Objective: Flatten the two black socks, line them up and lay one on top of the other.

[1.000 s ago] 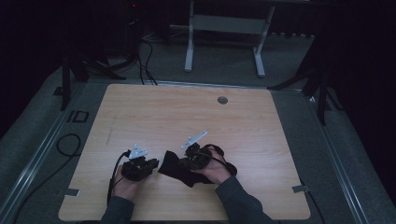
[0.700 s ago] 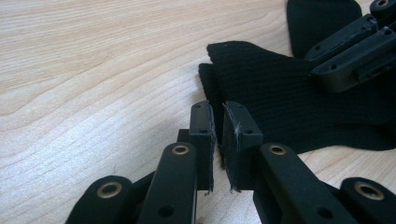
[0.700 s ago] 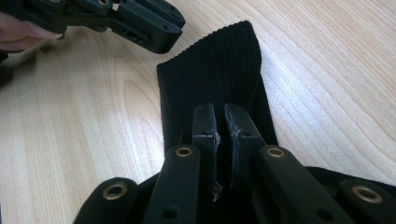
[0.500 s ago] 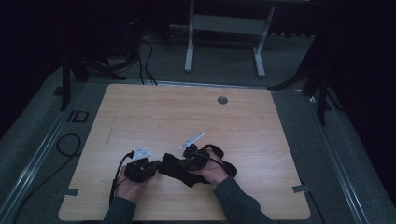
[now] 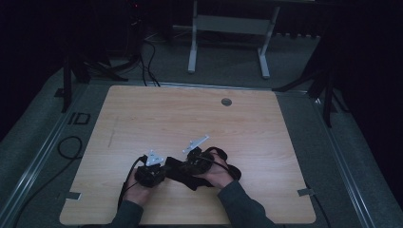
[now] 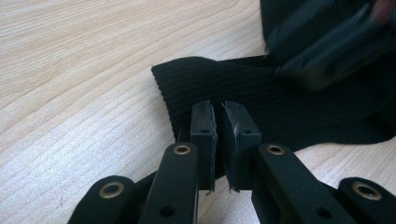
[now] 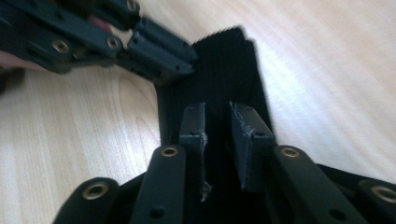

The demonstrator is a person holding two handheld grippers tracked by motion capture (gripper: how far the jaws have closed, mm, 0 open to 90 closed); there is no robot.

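I have the pale wooden desk (image 5: 190,118) almost bare from the high view, with a small round grommet (image 5: 226,101) near its far edge and all the action gathered at the near edge, close to my forearms — I judge that keeps the work within easy reach and square under both cameras. The one thing I am handling is a black knitted cloth (image 5: 183,172), lying flat on the desk between the two hands; it looks like a sock or a sleeve cuff, though I cannot tell which. My right gripper (image 5: 195,159) sits over its wider part, and in the right gripper view the jaws stand narrowly apart with the cloth running up between them; whether they actually pinch it I cannot tell, so I would call them partly open and poised. My left gripper (image 6: 218,135) comes in at the narrow end, and in the left gripper view its jaws are drawn nearly together on the cloth's edge, a thin fold seeming to sit between them — a hold, as far as I can judge. Placed at opposite ends like this, the two would let me stretch or straighten the piece. The cloth itself is ribbed, matte, deep black, with a rounded finished end (image 6: 163,77) and a few loose fibres by the jaws.
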